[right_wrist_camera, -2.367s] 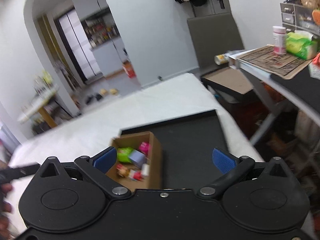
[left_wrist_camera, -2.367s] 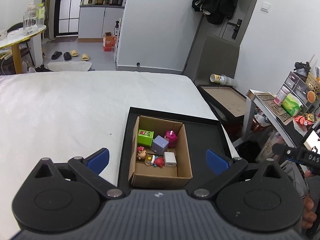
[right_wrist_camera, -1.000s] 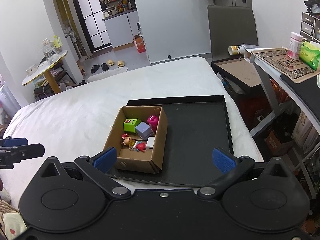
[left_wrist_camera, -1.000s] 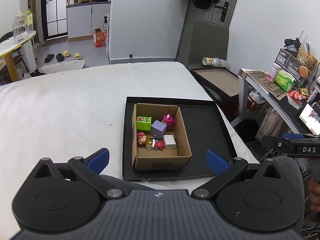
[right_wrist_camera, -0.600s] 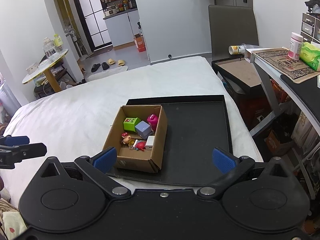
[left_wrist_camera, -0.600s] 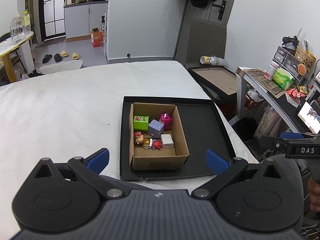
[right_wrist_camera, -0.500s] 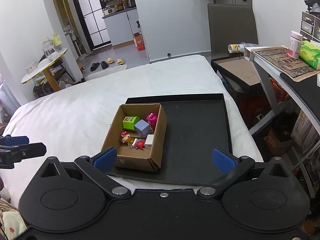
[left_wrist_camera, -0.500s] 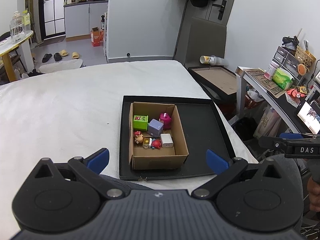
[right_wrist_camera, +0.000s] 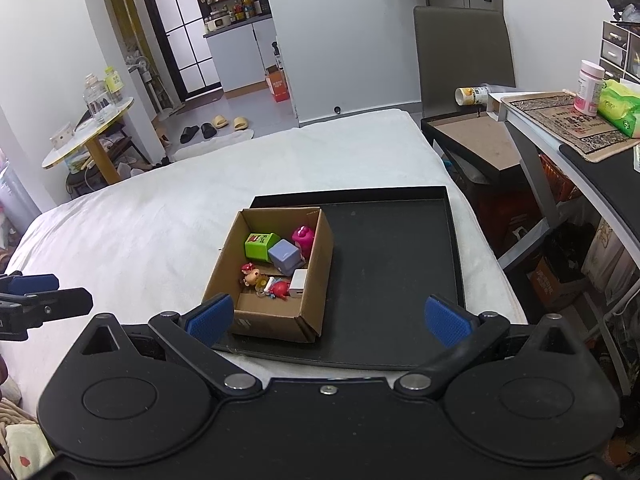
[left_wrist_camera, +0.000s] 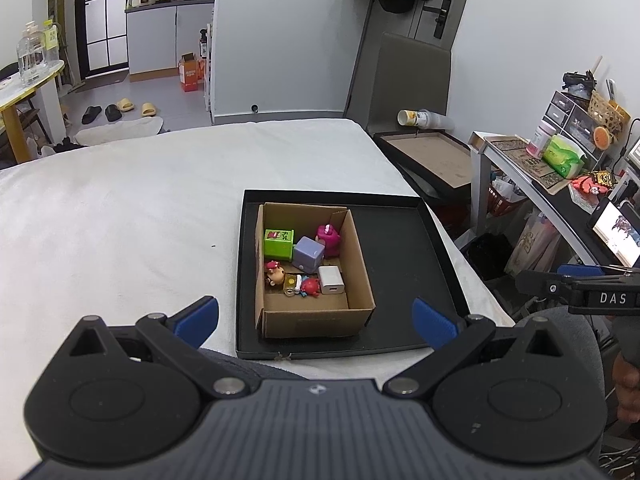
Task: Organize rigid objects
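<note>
The small hard toys (left_wrist_camera: 304, 254) all sit in the brown cardboard box (left_wrist_camera: 316, 322) on the black tray (left_wrist_camera: 404, 264), so this fits tidying finished or toys waiting to come out, and the left gripper (left_wrist_camera: 316, 316) and right gripper (right_wrist_camera: 326, 318) hang near it, wide apart, holding nothing.

The white letters "DAS" stand on the black side of the right gripper (left_wrist_camera: 572, 282), seen from the left wrist view. Print on the green cube (left_wrist_camera: 278, 243), the tissue pack (right_wrist_camera: 619, 109) and the cup (right_wrist_camera: 472, 95) is too small to read.
</note>
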`<state>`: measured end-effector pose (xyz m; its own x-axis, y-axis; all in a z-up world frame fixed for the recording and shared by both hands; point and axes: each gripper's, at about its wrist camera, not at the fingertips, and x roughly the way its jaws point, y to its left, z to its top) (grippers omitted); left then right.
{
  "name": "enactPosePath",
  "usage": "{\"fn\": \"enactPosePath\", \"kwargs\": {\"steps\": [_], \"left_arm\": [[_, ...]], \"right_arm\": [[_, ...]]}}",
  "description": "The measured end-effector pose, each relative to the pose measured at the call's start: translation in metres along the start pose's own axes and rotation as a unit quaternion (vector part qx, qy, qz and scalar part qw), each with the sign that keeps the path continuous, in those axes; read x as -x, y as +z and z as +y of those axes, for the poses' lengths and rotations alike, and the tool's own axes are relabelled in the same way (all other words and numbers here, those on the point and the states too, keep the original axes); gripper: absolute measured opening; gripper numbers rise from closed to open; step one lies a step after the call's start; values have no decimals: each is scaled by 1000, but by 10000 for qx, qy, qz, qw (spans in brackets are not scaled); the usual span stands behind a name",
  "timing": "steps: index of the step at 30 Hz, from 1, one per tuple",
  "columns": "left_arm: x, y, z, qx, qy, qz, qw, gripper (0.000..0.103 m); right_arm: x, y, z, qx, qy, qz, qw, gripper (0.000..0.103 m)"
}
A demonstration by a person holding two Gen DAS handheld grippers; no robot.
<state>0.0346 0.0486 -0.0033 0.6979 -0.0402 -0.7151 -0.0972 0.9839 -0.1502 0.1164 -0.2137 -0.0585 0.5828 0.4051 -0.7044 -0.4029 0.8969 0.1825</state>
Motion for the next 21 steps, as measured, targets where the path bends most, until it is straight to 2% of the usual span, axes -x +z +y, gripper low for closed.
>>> {"fn": "enactPosePath", "kwargs": {"steps": [21], "left_arm": [[-1,0,-1,6,-47,8,10000,102]], "right_arm": [[0,0,-1,10,-18,11,10000,103]]}}
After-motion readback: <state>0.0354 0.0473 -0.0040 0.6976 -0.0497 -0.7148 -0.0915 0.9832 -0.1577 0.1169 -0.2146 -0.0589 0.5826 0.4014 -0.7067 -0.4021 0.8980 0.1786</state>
